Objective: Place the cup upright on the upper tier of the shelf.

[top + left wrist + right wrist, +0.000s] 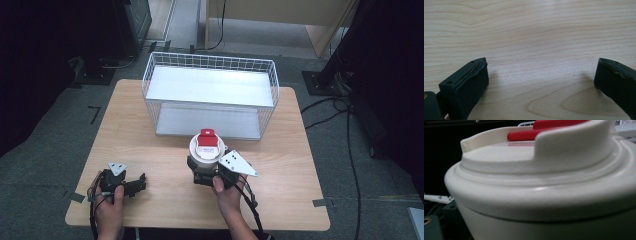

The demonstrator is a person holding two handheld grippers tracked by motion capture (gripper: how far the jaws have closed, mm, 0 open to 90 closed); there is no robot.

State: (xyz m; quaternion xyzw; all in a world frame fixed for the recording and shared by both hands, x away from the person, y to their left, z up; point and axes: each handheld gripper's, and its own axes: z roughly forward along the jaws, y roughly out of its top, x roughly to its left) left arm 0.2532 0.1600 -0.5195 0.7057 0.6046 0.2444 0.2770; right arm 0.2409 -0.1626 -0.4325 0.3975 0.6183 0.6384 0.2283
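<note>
I am seeing the white container (206, 149) with its red flip lid (208, 134) standing upright on the wooden table (150, 150), just in front of the wire basket (210, 95). My right gripper (202, 172) is clamping its body. My left gripper (134, 186) is resting on the table well to the left, jaws spread apart around bare wood.

White cup (206, 151), red-flapped lid; upright, in right tongs (202, 176).

No legible text; red label on the cup lid (207, 146) too blurred.
</note>
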